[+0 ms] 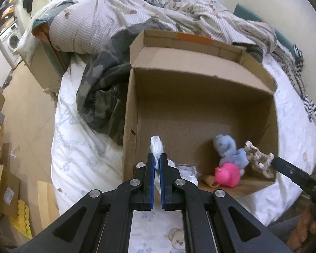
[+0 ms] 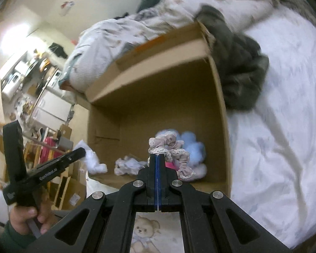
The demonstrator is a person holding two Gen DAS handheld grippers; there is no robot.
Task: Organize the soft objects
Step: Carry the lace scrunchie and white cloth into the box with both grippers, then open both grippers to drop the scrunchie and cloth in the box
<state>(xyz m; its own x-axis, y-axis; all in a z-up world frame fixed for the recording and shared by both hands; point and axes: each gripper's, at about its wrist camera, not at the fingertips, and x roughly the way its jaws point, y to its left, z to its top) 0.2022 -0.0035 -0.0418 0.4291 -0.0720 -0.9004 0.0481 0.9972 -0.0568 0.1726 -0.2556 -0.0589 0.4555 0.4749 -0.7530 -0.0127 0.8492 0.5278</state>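
Observation:
An open cardboard box (image 1: 200, 92) stands on the bed. Inside it lie a blue plush toy (image 1: 229, 149), a pink round toy (image 1: 228, 175) and a white cloth (image 1: 187, 171). My left gripper (image 1: 157, 157) is shut on a white-and-blue soft piece (image 1: 156, 145) over the box's near edge. My right gripper (image 2: 157, 158) is shut on a beige lace scrunchie (image 2: 170, 151), held over the box (image 2: 158, 97) above the blue plush (image 2: 192, 147). The scrunchie also shows in the left wrist view (image 1: 258, 158).
A camouflage garment (image 1: 101, 97) lies left of the box. A rumpled duvet (image 1: 115, 16) lies behind it. The white bed sheet (image 2: 280, 126) spreads around. Cardboard boxes (image 1: 4, 185) stand on the floor. The left gripper's body (image 2: 42, 172) shows in the right wrist view.

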